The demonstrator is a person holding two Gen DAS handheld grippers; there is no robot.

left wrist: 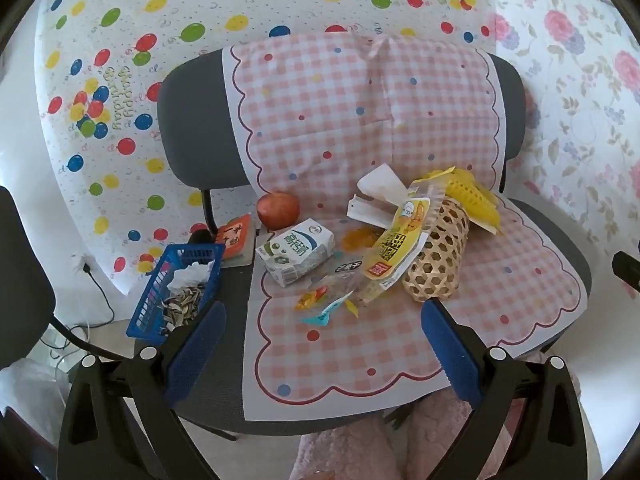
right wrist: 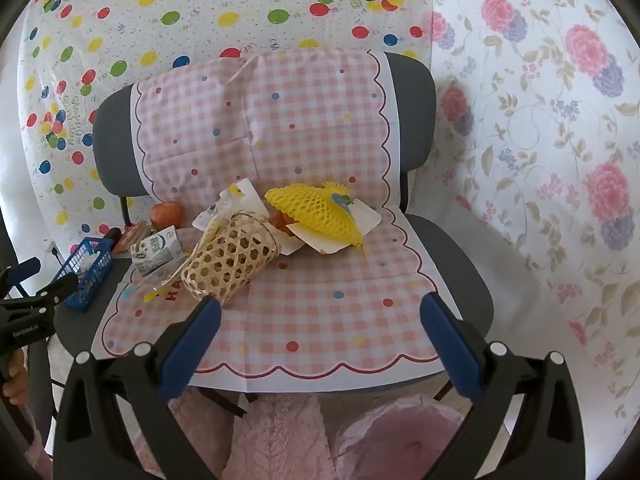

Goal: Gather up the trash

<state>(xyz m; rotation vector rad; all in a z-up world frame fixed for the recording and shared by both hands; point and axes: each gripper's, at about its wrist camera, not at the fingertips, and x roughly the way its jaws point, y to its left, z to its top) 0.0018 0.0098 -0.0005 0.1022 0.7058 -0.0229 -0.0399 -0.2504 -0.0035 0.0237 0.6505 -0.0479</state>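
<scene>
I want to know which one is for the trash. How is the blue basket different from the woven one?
The blue basket is plastic with straight slatted walls; the woven basket is tan, round and open-weave. The blue basket stands upright at the seat's left edge, off the checked cloth; the woven basket lies tipped on its side on the cloth. The blue basket holds seed shells and crumpled paper; wrappers spill around the woven basket's mouth. Both sit on the chair, untouched.

A red apple sits on the gingham-covered chair (balloon-print sheet behind).

Grey chair in daylight — balloon sheet and floral sheet behind.
</scene>
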